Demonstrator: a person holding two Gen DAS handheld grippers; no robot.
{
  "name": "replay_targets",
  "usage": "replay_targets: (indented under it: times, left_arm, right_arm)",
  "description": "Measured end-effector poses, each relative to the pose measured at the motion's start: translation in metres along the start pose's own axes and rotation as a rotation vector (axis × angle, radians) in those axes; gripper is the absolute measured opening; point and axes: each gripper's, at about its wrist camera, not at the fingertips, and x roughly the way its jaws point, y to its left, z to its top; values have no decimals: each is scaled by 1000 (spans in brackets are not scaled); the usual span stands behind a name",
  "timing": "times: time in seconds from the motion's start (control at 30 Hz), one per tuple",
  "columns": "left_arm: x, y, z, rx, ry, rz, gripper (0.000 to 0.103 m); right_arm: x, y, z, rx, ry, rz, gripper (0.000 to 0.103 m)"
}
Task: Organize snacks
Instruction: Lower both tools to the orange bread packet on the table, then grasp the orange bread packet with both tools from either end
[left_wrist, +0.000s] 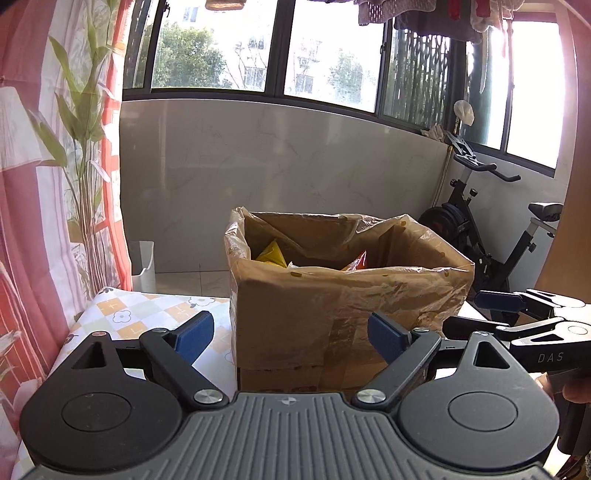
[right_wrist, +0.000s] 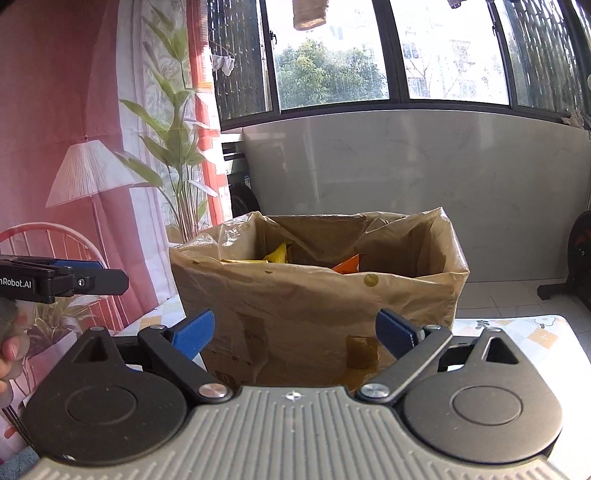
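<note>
Balcony windows (left_wrist: 325, 48) lit a table w/ checked cloth (left_wrist: 147, 314). We held the left gripper (left_wrist: 291, 332) and right gripper (right_wrist: 295, 332) wide, nothing btwn pads, both facing the plastic-lined cardboard box (left_wrist: 332, 306) on the table. Snack packets (right_wrist: 277, 254) sat inside the box.

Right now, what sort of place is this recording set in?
Probably an enclosed home balcony or sunroom: a wall of dark-framed windows, a black exercise bike, and laundry hanging overhead.
</note>
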Motion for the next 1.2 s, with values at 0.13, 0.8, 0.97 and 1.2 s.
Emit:
replay_targets:
  times: [0.13, 0.8, 0.97, 1.2]
  left_arm:
    - [-3, -3, -22, -8, 28, 12, 92]
    - [6, 0, -122, -90, 213, -11, 91]
    - [8, -1, -135, -92, 246, -26, 88]
    - [12, -6, -144, -89, 272, -49, 87]
  right_arm:
    - [-5, 8, -19, -6, -1, 11, 96]
    - [-6, 25, -134, -2, 212, -6, 95]
    - [-3, 38, -148, -35, 263, 54, 95]
    - [4, 56, -161, -108, 323, 120, 92]
